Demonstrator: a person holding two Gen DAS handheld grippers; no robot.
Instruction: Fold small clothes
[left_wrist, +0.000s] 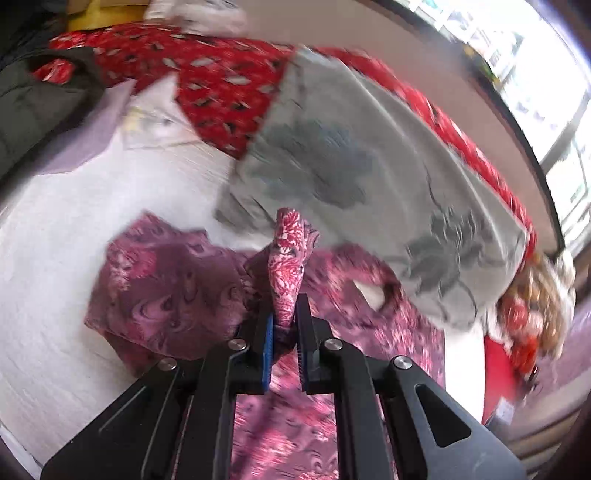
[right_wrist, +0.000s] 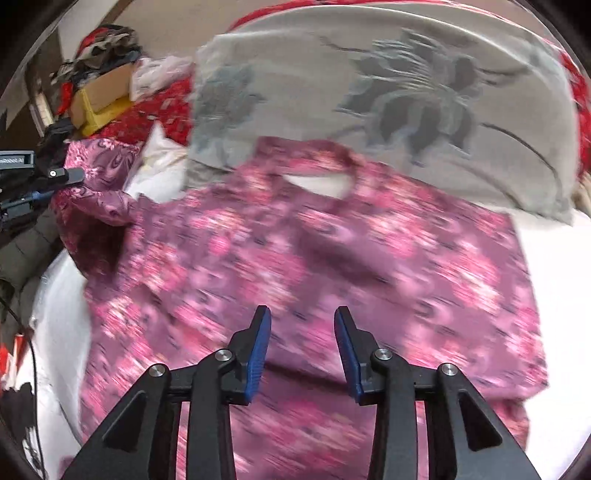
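A small pink-and-purple patterned top (right_wrist: 332, 266) lies spread on a white bed surface (right_wrist: 554, 266), neck opening toward the far side. My left gripper (left_wrist: 286, 325) is shut on a pinched fold of this top (left_wrist: 288, 266) at its sleeve side and lifts it. In the right wrist view the left gripper (right_wrist: 55, 173) shows at the far left, holding the raised sleeve (right_wrist: 99, 192). My right gripper (right_wrist: 302, 321) is open and empty, hovering just above the lower middle of the top.
A grey pillow with dark flower print (right_wrist: 406, 92) lies just beyond the top. A red patterned cloth (left_wrist: 221, 85) lies behind it. A cardboard box (right_wrist: 103, 96) and a clothes pile stand at the far left. A dark jacket (left_wrist: 33, 107) lies at the left edge.
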